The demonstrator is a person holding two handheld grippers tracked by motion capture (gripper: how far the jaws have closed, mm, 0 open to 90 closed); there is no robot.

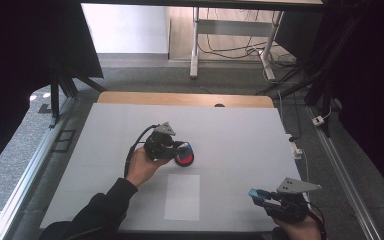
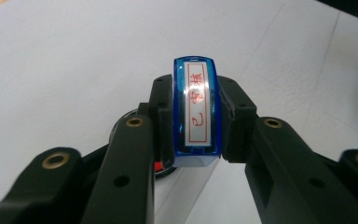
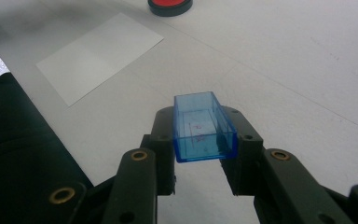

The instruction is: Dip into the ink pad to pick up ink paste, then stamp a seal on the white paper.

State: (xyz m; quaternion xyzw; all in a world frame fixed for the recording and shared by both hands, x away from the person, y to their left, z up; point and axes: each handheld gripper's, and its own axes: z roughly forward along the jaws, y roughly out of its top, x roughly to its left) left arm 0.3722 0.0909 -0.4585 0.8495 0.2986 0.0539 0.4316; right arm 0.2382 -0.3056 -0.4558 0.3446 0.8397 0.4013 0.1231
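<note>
Near the middle of the worktop (image 1: pixel 240 130), my left gripper (image 2: pixel 196 126) clamps a blue stamp (image 2: pixel 196 112), its printing face with red characters turned toward the camera. Just below it sits a round red ink pad (image 1: pixel 184 159) in a dark case. Down at the near right corner, my right gripper (image 3: pixel 205 140) pinches the stamp's clear blue cap (image 3: pixel 204 128), open side up, above the bare surface. Between my hands lies a white sheet of paper (image 1: pixel 182 197), flat and well apart from the cap.
</note>
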